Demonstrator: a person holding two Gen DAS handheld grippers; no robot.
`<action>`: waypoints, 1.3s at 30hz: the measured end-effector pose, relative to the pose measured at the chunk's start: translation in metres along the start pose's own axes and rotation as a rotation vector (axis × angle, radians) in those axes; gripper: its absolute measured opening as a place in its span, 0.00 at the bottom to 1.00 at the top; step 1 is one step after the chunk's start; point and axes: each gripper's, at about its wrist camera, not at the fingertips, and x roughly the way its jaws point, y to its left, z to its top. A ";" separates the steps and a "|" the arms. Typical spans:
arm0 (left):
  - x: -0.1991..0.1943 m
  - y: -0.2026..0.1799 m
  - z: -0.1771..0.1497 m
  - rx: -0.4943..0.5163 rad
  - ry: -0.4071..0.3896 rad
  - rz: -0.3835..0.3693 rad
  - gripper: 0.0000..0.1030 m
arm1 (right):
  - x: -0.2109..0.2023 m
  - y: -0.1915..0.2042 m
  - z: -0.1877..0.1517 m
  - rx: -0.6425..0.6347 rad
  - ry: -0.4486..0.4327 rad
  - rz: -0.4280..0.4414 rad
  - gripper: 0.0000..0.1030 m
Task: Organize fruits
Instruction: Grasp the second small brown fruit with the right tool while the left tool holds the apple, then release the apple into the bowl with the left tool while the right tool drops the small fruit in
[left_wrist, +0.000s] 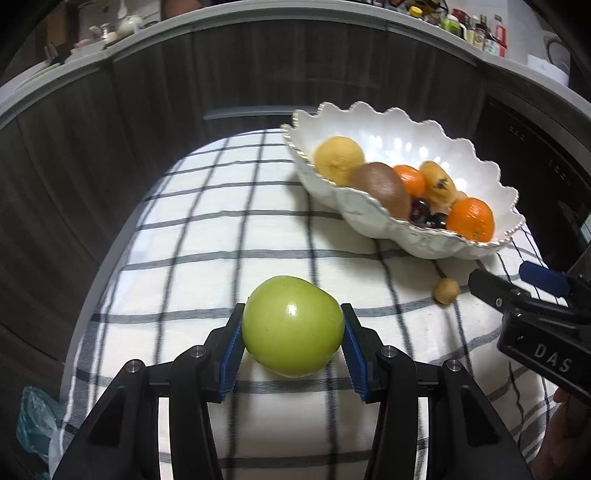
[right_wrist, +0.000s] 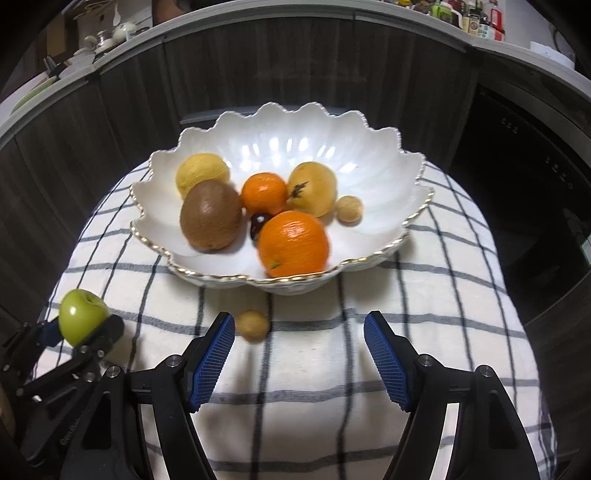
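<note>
My left gripper is shut on a green apple, held over the checked cloth; the apple also shows in the right wrist view at the far left. A white scalloped bowl holds a kiwi, two oranges, a lemon, a yellow fruit, dark cherries and a small tan fruit. My right gripper is open and empty just in front of the bowl. A small tan longan lies on the cloth beside its left finger.
The white cloth with dark checks covers a small round table. Dark wood panelling curves behind it under a grey counter with bottles and dishes. A teal plastic bag lies low at the left.
</note>
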 end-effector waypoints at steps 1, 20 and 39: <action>0.000 0.003 0.000 -0.006 -0.001 0.003 0.46 | 0.001 0.003 -0.001 -0.003 0.003 0.002 0.71; -0.003 0.023 0.002 -0.061 -0.007 0.002 0.46 | 0.038 0.028 -0.001 -0.062 0.055 0.040 0.38; -0.008 0.021 0.004 -0.057 -0.015 -0.001 0.46 | 0.023 0.026 -0.004 -0.072 0.037 0.071 0.24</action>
